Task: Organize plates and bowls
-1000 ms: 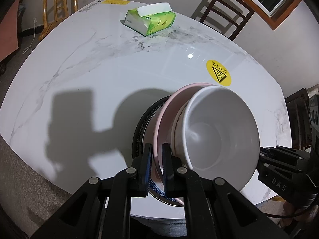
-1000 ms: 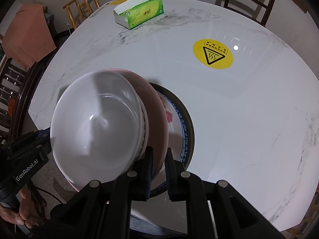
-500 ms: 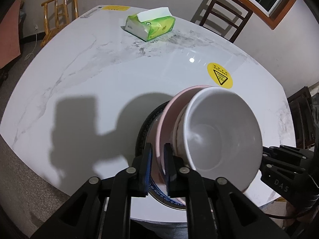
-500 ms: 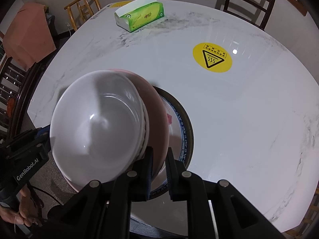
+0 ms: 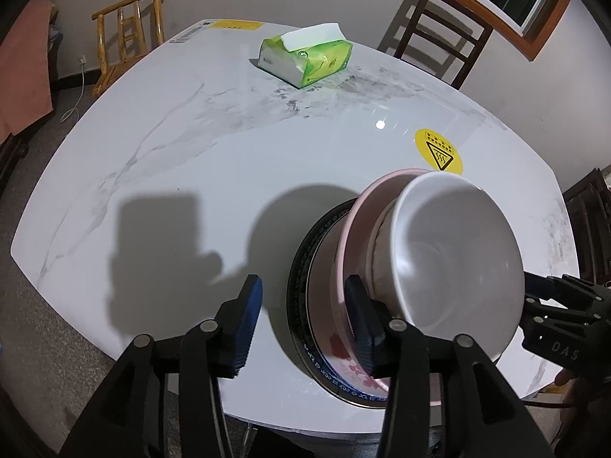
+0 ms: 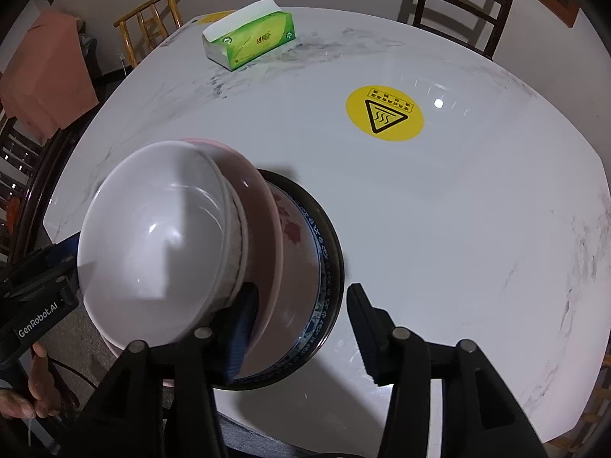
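A stack stands near the table's front edge: a white bowl (image 5: 458, 259) inside a pink bowl (image 5: 355, 236), on a blue-rimmed flowered plate (image 5: 324, 366) with a dark rim. It also shows in the right wrist view: white bowl (image 6: 152, 236), pink bowl (image 6: 263, 229), plate (image 6: 317, 252). My left gripper (image 5: 303, 324) is open, its jaws either side of the stack's left rims. My right gripper (image 6: 301, 332) is open, its jaws straddling the plate's right rim.
The white marble table (image 5: 191, 145) carries a green tissue box (image 5: 305, 57) at the back and a yellow warning sticker (image 6: 383, 112). Wooden chairs (image 5: 435, 34) stand around the table. The table's front edge lies just below the stack.
Both grippers were shut on the pink bowl's rim; both have now opened wide and let go. The stack sits on the plate.
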### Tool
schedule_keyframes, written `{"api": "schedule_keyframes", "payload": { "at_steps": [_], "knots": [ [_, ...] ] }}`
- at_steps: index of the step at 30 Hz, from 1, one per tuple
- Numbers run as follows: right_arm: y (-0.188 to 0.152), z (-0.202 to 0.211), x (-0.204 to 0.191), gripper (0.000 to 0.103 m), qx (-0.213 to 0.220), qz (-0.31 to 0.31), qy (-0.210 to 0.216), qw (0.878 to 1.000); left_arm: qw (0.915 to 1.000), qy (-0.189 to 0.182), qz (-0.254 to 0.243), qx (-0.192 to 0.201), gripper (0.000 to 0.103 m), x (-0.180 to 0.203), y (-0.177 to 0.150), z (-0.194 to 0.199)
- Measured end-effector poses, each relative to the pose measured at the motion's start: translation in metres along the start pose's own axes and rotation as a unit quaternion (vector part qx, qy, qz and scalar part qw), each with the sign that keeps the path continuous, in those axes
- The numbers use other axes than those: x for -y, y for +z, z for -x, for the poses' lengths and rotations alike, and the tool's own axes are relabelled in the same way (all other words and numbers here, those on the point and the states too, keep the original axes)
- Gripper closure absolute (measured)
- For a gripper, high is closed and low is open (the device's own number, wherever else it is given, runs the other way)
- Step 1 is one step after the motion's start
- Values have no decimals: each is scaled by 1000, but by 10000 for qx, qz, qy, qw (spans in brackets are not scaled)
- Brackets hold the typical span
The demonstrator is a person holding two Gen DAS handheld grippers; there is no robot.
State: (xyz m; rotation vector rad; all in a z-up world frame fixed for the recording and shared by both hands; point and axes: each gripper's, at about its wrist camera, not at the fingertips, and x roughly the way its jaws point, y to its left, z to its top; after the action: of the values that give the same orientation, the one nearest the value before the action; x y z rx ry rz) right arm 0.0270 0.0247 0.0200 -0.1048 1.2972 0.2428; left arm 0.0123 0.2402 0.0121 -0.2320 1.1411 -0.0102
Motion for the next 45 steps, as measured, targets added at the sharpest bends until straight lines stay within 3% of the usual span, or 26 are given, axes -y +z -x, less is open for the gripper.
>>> {"api": "schedule_keyframes", "payload": {
  "at_steps": [6,17,23,30,37,45],
  "knots": [
    [-7,6,7,38,165,-41,52,9998,9999,-3,-51,98,53,0,-9,6],
    [-22,23,16,24,484,-79,169,9987,9994,31,-32,354,43,1,-24,24],
    [-37,40,18,24,756,21,78,9971,9980,236,-61,578,40,6,-34,41],
    [-68,53,7,22,1217,407,-29,9917,9941,543,-304,883,26,31,-54,53],
    [-89,44,4,22,1148,409,173,9924,9924,672,-408,951,26,52,-65,48],
    [-104,41,8,21,1180,476,2,9919,9866,954,-716,1111,25,79,-69,44]
  ]
}}
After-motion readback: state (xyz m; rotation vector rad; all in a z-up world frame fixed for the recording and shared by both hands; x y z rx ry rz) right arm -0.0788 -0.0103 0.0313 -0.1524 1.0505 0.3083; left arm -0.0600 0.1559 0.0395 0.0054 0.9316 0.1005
